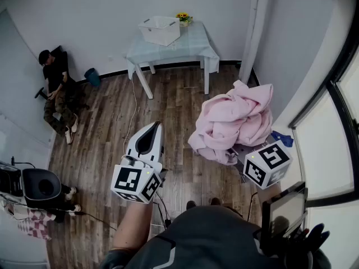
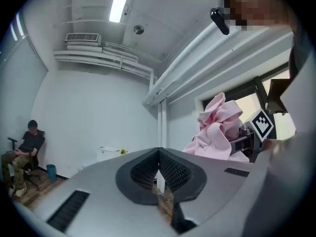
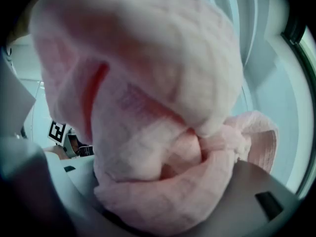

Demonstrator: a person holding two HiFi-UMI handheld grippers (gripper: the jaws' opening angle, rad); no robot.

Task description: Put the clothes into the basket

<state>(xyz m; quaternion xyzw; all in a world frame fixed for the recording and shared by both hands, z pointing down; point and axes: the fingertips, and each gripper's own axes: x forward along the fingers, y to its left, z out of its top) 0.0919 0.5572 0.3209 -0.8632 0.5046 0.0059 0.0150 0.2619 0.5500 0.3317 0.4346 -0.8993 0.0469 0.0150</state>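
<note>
The wooden floor (image 1: 168, 111) takes up most of the head view, running to a far wall where a small desk (image 1: 197, 48) with a pale cloth stands. Nearer, on the right, a bulky bundle of pink clothes (image 1: 235, 122) hangs in the air, well apart from that desk. The right gripper (image 1: 247, 153) is clamped on the bundle; in its own view thick folds fill the space between the jaws, which stand wide around them. The left gripper (image 1: 152, 129) points level with its jaws pressed together on nothing. A person (image 1: 56, 83) sits against the left wall. On the desk is the white basket (image 1: 160, 29), which looks empty from here, with a small pot of yellow flowers (image 1: 183, 18) just beside it. The step in hand appears to be carrying: the clothes are lifted but not yet at the basket. The next move probably calls for crossing the floor, raising the bundle over the rim and spreading the jaws. No brand or writing is legible; the gripper cubes (image 1: 134, 182) carry only black-and-white square markers.
</note>
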